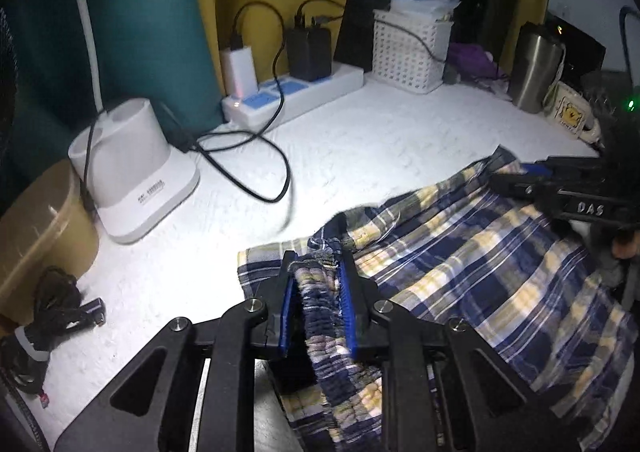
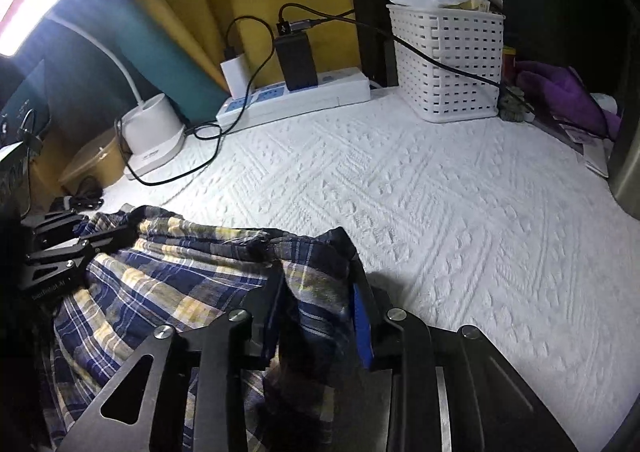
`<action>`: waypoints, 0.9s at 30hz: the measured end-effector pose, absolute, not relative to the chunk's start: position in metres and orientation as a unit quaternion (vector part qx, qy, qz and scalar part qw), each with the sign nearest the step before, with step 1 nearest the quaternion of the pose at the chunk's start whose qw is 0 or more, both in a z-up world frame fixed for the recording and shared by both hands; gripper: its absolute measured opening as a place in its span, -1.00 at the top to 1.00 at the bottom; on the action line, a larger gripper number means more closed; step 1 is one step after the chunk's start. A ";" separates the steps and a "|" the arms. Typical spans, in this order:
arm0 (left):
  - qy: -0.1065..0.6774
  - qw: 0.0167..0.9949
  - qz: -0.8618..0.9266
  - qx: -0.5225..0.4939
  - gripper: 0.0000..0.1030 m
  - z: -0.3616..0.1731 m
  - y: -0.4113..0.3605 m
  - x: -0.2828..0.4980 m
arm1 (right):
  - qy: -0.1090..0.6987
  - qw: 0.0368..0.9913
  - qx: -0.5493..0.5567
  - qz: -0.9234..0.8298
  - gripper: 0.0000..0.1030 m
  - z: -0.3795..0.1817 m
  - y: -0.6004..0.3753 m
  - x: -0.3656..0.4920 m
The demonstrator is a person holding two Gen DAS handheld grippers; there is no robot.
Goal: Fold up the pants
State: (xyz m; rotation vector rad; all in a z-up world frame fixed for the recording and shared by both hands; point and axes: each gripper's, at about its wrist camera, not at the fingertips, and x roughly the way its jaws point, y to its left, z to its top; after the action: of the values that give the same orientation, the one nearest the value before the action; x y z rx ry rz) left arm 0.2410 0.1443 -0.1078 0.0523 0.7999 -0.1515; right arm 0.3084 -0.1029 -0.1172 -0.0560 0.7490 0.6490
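The plaid pants (image 1: 472, 248) lie bunched and rumpled at the near edge of the white textured bench (image 2: 440, 212), partly hanging off its near side, with no clean crease visible yet. You look early in the fold: the cloth is gathered and gripped at two spots, and laying it flat, halving it and squaring the edges all seem left to do.

Your left claw (image 1: 318, 292) is clamped on a gathered, ribbed band of the pants, which stands up between its blue pads. Your right claw (image 2: 316, 312) is clamped on a dark hanging fold, the cloth draping down between the fingers. The pants stretch between the two claws.

Far beyond, a power strip (image 2: 296, 96), a lamp base (image 1: 132, 168) and a white basket (image 2: 448, 60) stand well apart from the cloth.
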 end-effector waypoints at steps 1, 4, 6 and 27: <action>0.390 0.918 -0.071 0.020 0.63 -0.111 0.146 0.242 | 0.359 0.880 -0.024 0.309 0.41 -0.117 -0.103 0.309; 0.390 0.918 -0.067 0.015 0.63 -0.111 0.149 0.243 | 0.361 0.883 -0.019 0.301 0.29 -0.118 -0.105 0.311; 0.388 0.919 -0.065 0.021 0.62 -0.110 0.149 0.242 | 0.360 0.886 -0.015 0.293 0.25 -0.117 -0.108 0.311; 0.382 0.921 -0.070 -0.039 0.44 -0.077 0.157 0.203 | 0.362 0.898 -0.010 0.251 -0.22 -0.096 -0.137 0.282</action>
State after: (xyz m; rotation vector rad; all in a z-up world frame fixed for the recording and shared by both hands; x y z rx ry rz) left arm 0.2032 0.1565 -0.0766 -0.0793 0.7848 -0.1440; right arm 0.2818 -0.1372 -0.0963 -0.0200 0.7502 0.5195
